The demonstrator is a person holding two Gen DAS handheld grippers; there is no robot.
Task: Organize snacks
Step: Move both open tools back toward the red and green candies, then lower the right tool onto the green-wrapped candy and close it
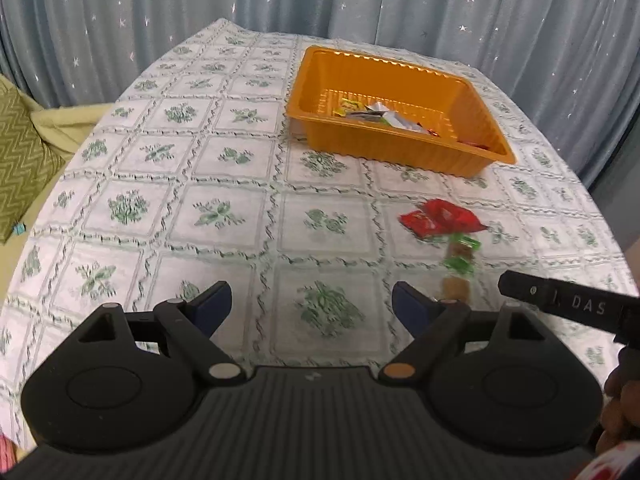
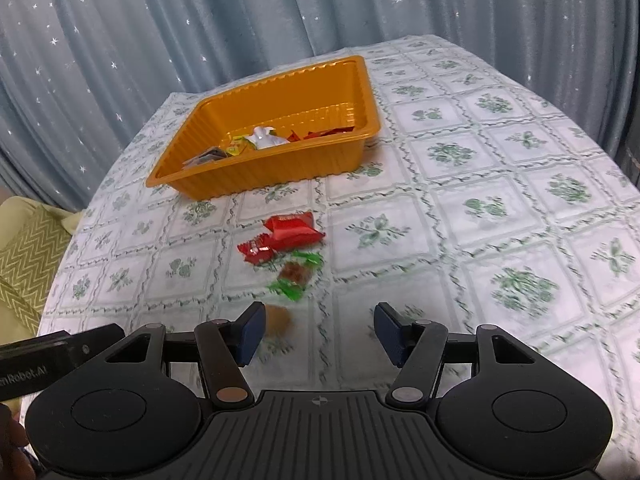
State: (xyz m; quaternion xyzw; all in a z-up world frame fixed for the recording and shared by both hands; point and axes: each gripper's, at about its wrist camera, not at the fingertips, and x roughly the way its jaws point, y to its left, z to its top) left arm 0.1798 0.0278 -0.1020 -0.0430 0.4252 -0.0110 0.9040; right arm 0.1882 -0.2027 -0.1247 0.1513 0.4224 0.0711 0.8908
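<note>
Black tongs, 2: left gripper spread wide, empty; right gripper half spread, empty, above 4 loose snacks on the tablecloth. Step: reaching. Next: pinch 1 wrapper, carry to orange tray beyond.

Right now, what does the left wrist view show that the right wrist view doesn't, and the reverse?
Left wrist only: the open left gripper seen from behind, and the right gripper's finger marked "DAS" at the right edge.
Right wrist only: the open right gripper from behind, and the left gripper's side at the left edge.
Both: the orange tray holding wrapped snacks, red snack packets, a green-wrapped candy, the floral tablecloth and the starred curtain.
</note>
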